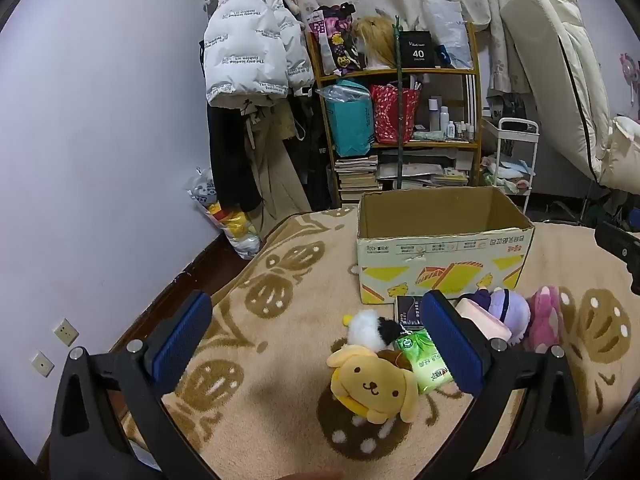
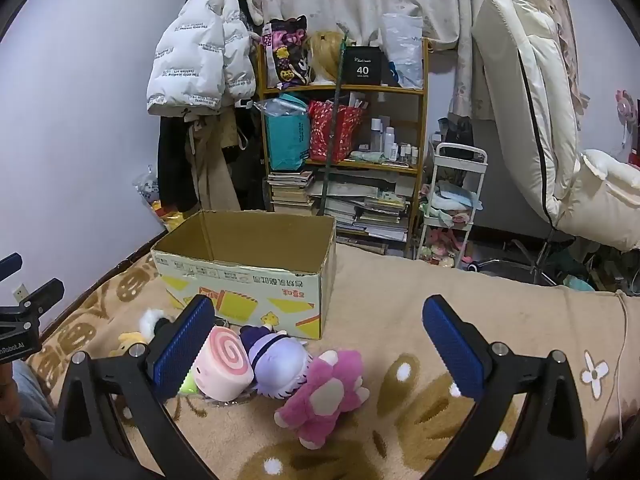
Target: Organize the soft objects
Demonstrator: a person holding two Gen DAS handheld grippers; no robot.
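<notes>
Left gripper (image 1: 316, 336) and right gripper (image 2: 319, 340), fingers spread wide and empty, above plush toys: yellow dog (image 1: 372, 386), pink plush (image 2: 320, 396), lying before an apparently empty cardboard box (image 1: 444, 254).

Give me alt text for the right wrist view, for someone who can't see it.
The open right claw hovers over a beige blanket, above a pink plush, a purple plush and a pink swirl roll. Behind them stands an open cardboard box, with cluttered shelves beyond.

One cardboard box (image 1: 444, 264), five plush toys (image 1: 374, 386), one tissue pack (image 1: 426, 362).
</notes>
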